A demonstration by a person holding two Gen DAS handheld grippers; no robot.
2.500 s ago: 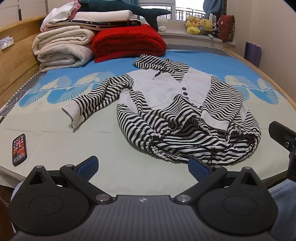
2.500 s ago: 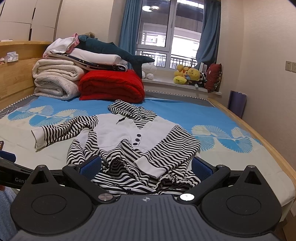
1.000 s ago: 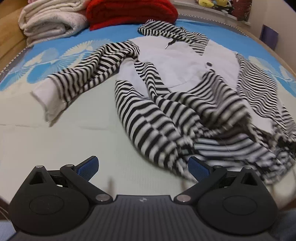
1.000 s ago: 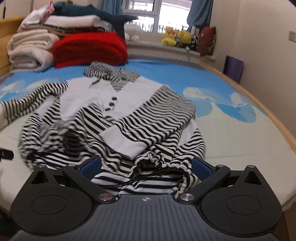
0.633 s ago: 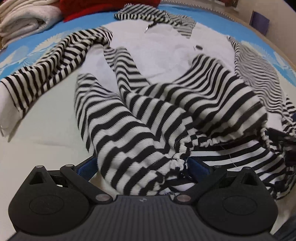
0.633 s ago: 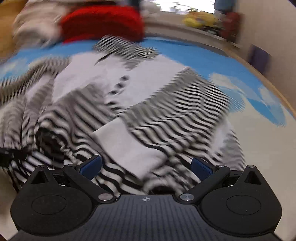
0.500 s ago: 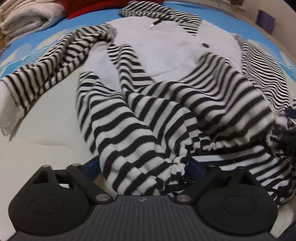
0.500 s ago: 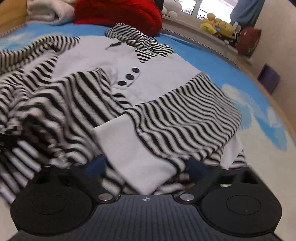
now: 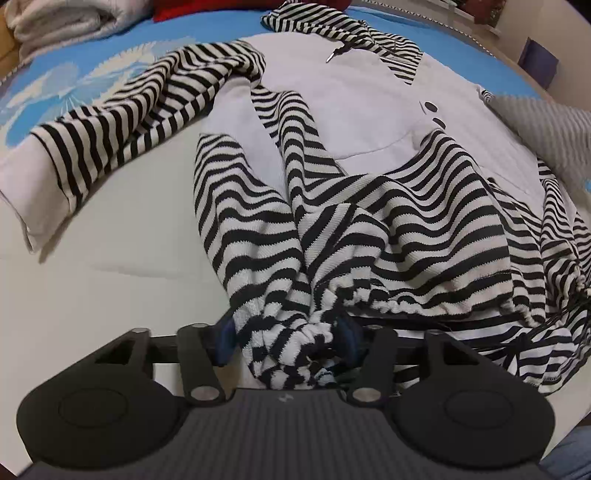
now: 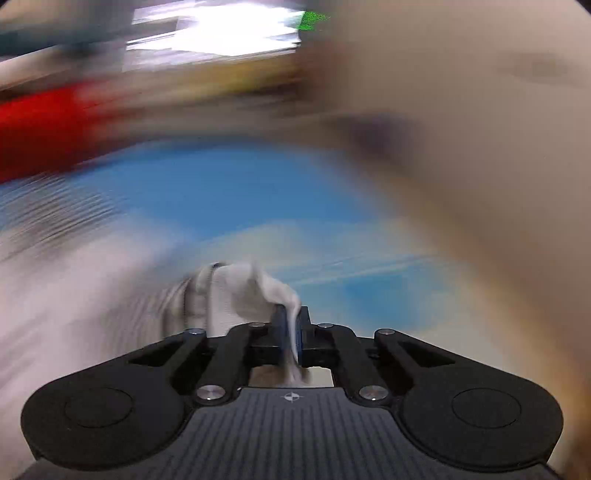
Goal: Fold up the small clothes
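A black-and-white striped hoodie [image 9: 369,122] with a white front lies spread on the bed. Its near hem is bunched [image 9: 288,332] between the blue pads of my left gripper [image 9: 285,338]. Those jaws are closing and the pads squeeze the fabric from both sides. One striped sleeve with a white cuff [image 9: 33,184] lies out to the left. In the right wrist view, which is heavily blurred, my right gripper [image 10: 291,332] is closing, nearly together, with a white sleeve cuff [image 10: 251,291] pinched between the pads.
The blue patterned bed sheet [image 9: 74,74] runs under the hoodie, pale near me. Folded white blankets [image 9: 62,22] are stacked at the far left. A red blanket [image 10: 37,125] and a bright window [image 10: 221,29] show as blurs in the right wrist view.
My left gripper dropped onto the hem and its jaws narrowed around the bunched fabric. My right gripper closed on the white cuff and swung away fast, blurring its view.
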